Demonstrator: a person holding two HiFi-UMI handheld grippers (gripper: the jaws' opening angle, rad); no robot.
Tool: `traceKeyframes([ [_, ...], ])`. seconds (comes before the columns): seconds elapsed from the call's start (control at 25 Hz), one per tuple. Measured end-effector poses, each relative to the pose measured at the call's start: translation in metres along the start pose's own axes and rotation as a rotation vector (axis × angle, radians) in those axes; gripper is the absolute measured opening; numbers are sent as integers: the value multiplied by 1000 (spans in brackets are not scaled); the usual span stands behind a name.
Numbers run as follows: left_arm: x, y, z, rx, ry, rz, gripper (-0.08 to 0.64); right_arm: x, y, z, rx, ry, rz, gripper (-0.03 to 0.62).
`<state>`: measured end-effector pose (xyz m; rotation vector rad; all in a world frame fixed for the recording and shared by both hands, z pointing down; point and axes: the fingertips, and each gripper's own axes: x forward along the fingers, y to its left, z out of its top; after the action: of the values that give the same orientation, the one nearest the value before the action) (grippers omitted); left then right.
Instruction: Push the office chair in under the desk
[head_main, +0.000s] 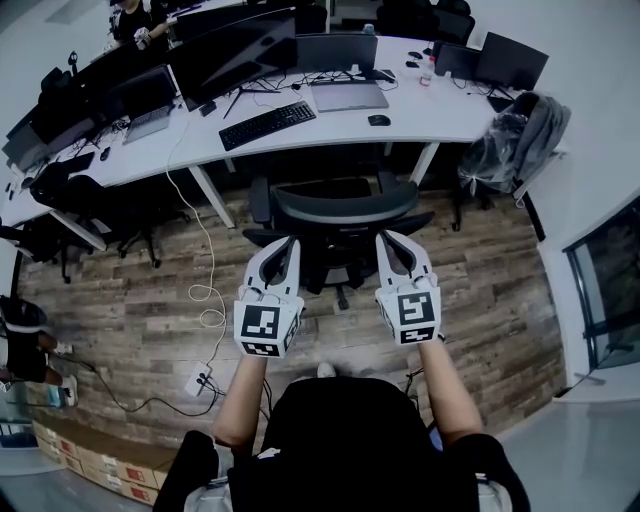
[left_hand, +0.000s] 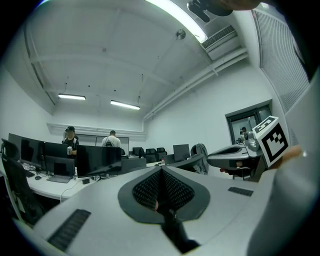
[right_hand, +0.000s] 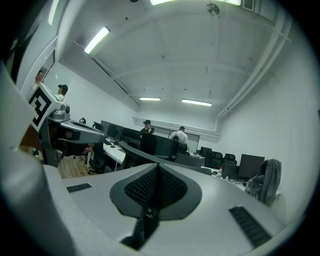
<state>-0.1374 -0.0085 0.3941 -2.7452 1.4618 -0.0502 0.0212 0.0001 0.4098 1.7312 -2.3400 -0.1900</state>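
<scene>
The chair (head_main: 342, 208) stood on the wood floor (head_main: 480, 300) in front of the white table (head_main: 440, 112). Its backrest faced the person and its armrests were up by the table's edge. The front of the seat lay in the shadow under the table, while the backrest and base were out in the open.

The left tongs (head_main: 290, 245) and the right tongs (head_main: 386, 240) were held side by side and pointed level at the backrest, one near each lower corner. The head view did not show whether their tips touched it. Both tongs were closed, jaws pressed together with nothing between them, as each gripper view showed.

On the table beyond the chair lay a black keyboard (head_main: 267, 124), with a mouse (head_main: 378, 120) to its right and a grey laptop (head_main: 348, 95) behind. A row of dark monitors (head_main: 235, 45) stood further back. A white cable (head_main: 205, 290) ran down from the table and across the floor to a power strip (head_main: 197, 380) left of the person. At the table's right end a second chair carried a grey bundle (head_main: 520, 140), bag or jacket. Two people (left_hand: 111, 140) stood far off beyond the monitors
</scene>
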Motion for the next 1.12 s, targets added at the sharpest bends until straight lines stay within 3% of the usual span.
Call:
traceKeyframes([
  [0.44,12,-6,-6,-5,-2,-10,12,3,-8,-15,2,46,17,25],
  [0.76,24,-13,-19,81,35,-12,12,8,-25,-30,4,73,60,25],
  [1.12,34,-19,-48,212,140,-7,12,14,-24,-56,-54,129,139,26],
])
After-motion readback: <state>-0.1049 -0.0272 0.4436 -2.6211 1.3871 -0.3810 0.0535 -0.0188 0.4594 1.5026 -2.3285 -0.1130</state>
